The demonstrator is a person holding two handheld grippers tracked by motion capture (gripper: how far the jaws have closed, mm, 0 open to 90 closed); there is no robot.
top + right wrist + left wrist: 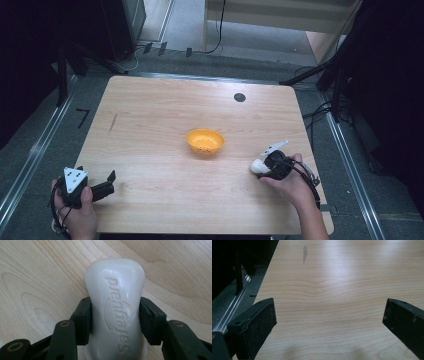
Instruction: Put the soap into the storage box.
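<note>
Soap bar (115, 312), white: lower right of the high view, clamped in right gripper (115, 320). Left gripper (329, 317): lower left, jaws apart over bare table (337, 277). Orange bowl (205, 141): centre.

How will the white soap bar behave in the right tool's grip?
The soap bar looks rigid and smooth, so it may slip. The right tool clamps its narrowed waist, which probably helps hold it. Its rounded form might rock if set down.

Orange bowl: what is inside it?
The bowl shows a bare orange inside with a few small dark specks at the bottom. Its near wall hides part of the floor. The soap sits in the right gripper.
</note>
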